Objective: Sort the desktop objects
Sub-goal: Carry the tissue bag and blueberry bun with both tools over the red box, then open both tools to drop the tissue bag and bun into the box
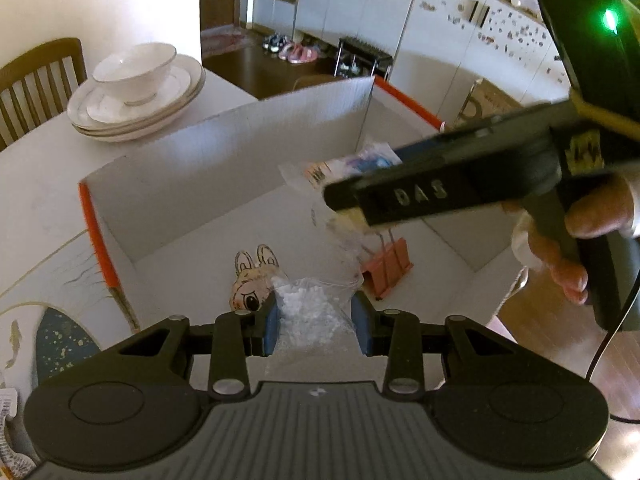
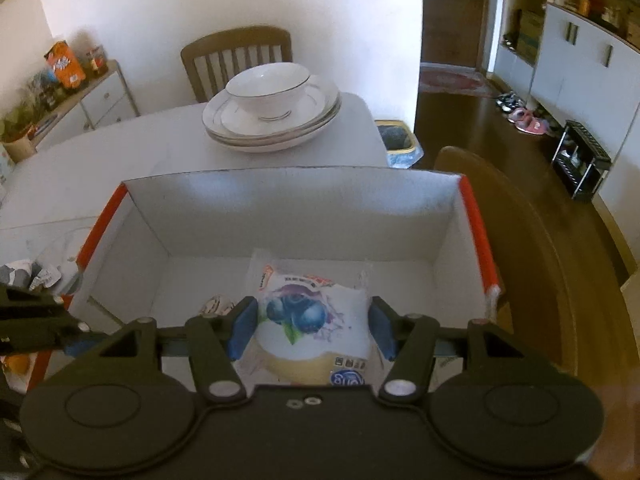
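Note:
A white cardboard box with orange corner edges stands on the table; it also shows in the right wrist view. My left gripper is shut on a clear bag of white beads, held over the box's near edge. My right gripper is shut on a blueberry snack packet, held above the box's inside. In the left wrist view the right gripper crosses over the box with the packet. In the box lie a rabbit sticker and a pink binder clip.
A stack of white plates with a bowl stands on the table behind the box, also in the right wrist view. Wooden chairs stand at the table. Crumpled wrappers lie left of the box. A patterned mat lies at left.

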`<move>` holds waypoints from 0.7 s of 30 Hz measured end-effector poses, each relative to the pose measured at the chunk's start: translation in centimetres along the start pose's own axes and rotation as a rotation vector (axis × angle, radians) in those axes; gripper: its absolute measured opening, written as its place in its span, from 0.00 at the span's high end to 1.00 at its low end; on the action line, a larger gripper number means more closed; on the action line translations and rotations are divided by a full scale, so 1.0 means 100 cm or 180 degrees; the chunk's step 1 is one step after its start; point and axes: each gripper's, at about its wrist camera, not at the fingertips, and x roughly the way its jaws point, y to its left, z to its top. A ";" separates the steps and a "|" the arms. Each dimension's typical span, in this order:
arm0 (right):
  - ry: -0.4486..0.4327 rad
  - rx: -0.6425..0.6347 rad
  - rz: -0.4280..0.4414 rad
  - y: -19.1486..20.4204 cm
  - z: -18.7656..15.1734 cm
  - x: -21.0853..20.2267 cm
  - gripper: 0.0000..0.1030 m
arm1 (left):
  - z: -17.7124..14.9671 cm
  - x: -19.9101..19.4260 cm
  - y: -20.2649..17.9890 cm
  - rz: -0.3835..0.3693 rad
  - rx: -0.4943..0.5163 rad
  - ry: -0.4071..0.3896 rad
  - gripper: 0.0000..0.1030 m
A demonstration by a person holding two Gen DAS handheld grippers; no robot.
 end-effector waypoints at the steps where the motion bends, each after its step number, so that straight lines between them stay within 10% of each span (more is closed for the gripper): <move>1: 0.0033 -0.0021 -0.0005 0.001 0.002 0.003 0.42 | 0.000 0.003 0.000 -0.0004 -0.0009 0.0021 0.65; 21: 0.0684 -0.0124 -0.0085 0.009 0.016 0.057 0.41 | -0.002 0.035 0.003 -0.0061 -0.0075 0.0468 0.65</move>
